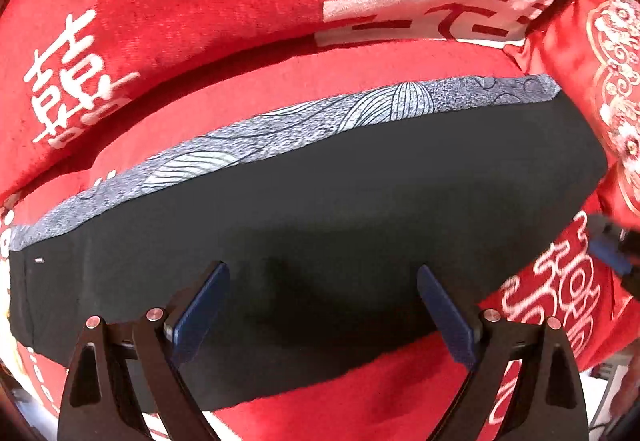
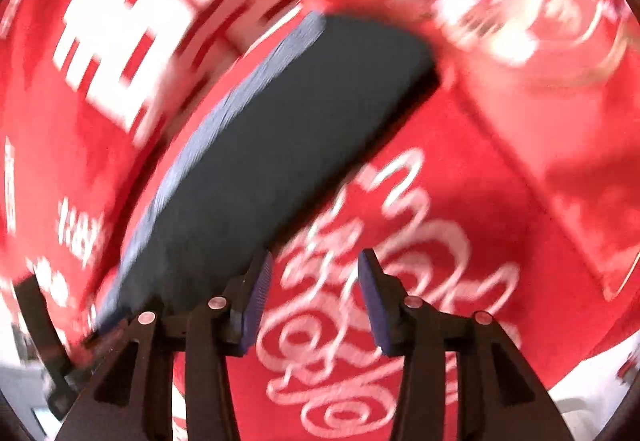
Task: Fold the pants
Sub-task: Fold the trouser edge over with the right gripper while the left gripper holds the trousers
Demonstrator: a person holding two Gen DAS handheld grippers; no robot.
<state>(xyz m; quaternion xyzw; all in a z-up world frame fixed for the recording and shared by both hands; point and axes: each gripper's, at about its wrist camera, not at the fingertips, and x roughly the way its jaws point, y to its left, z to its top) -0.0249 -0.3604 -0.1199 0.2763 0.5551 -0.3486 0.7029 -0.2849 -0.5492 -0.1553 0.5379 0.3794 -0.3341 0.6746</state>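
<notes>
The pants [image 1: 320,209] lie flat as a long dark band on the red cover, with a blue-grey patterned strip [image 1: 304,129] showing along the far edge. My left gripper [image 1: 322,279] is open and empty, hovering over the near part of the dark cloth. In the blurred right wrist view the pants [image 2: 272,145] run diagonally from lower left to upper right. My right gripper [image 2: 316,273] is open and empty over the red cover, just right of the pants' near edge. It also shows at the right edge of the left wrist view [image 1: 616,249].
A red cover with white characters and scrollwork [image 1: 160,21] lies under everything. A red cushion with gold ornament [image 1: 600,81] sits at the right end of the pants. A raised red backrest [image 2: 120,41] stands behind.
</notes>
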